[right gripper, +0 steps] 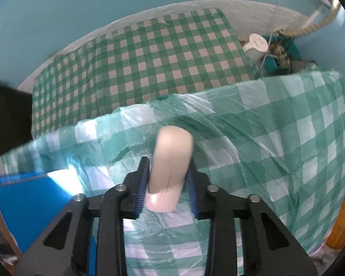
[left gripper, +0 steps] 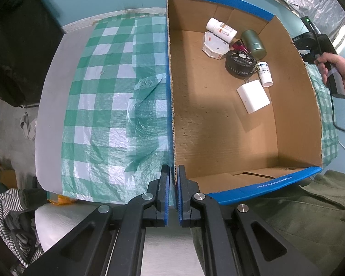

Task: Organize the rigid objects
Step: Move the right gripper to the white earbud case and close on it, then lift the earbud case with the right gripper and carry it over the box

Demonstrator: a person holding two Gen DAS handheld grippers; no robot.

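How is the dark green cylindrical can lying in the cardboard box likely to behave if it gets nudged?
The dark green can lies on its side, so it would probably roll. Its smooth, shiny wall may be slippery. The black round part and white bottle close beside it would likely stop it soon.

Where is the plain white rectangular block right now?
In the left wrist view, the plain white rectangular block lies on the floor of the brown cardboard box, toward its right wall, just below the small white pill bottle and the black round gear-like part.

Home room, checked tablecloth (left gripper: 108, 96), slippers (left gripper: 27, 126)
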